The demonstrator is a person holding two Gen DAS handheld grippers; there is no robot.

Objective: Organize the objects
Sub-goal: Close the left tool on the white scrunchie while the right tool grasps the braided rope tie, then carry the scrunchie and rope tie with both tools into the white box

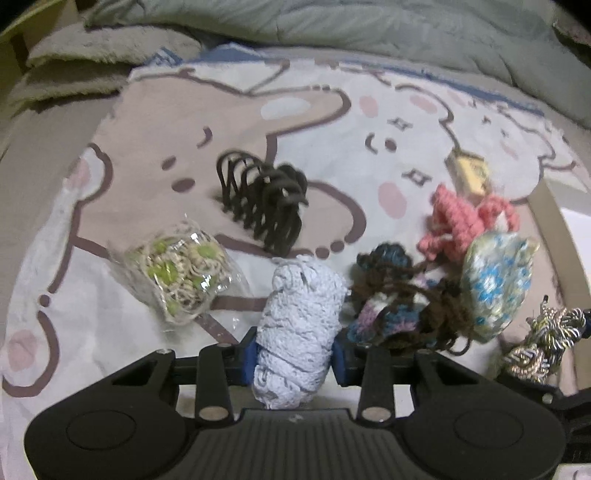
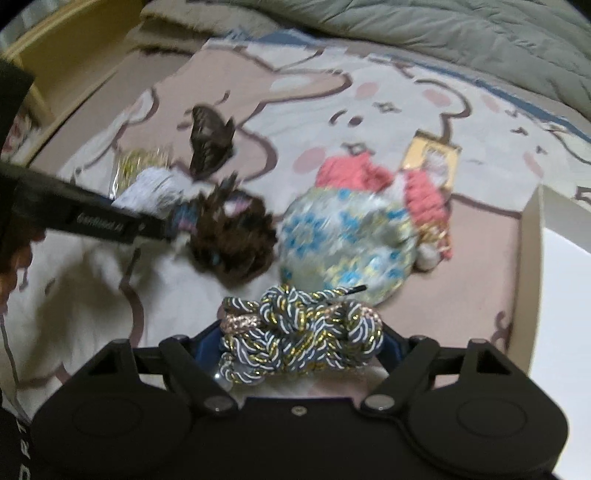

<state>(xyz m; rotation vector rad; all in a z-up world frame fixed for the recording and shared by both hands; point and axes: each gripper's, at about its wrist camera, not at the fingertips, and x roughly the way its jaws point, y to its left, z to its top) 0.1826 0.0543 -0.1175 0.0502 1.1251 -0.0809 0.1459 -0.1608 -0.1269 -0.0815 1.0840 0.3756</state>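
Between the blue pads of the left claw [image 1: 294,358] sits a pale lace roll [image 1: 295,332], clamped upright with its top reaching toward the middle of the bed's cartoon blanket [image 1: 332,122]. Just left of the roll lies a clear bag of green-and-cream beads [image 1: 177,273], and beyond both stands a dark hair clip [image 1: 264,206], teeth up. Touching the roll's right side is a tangle of brown yarn [image 1: 402,299] over blue and purple knitting, and against that leans a blue-and-gold crochet disc [image 1: 496,284]. Behind the disc lies a pink crochet piece [image 1: 465,221], with a small yellow box [image 1: 469,171] farther back toward the grey duvet [image 1: 369,26] at the blanket's far edge. The right claw [image 2: 301,343] is closed on a knotted bundle of grey, gold and white cord [image 2: 301,332], held just in front of the crochet disc [image 2: 347,240]. From that side the left claw's arm reaches in from the left, with the lace roll [image 2: 155,188] at its tip, beside the brown yarn [image 2: 232,240]. A pale cardboard edge [image 2: 532,258] borders the blanket on the right.
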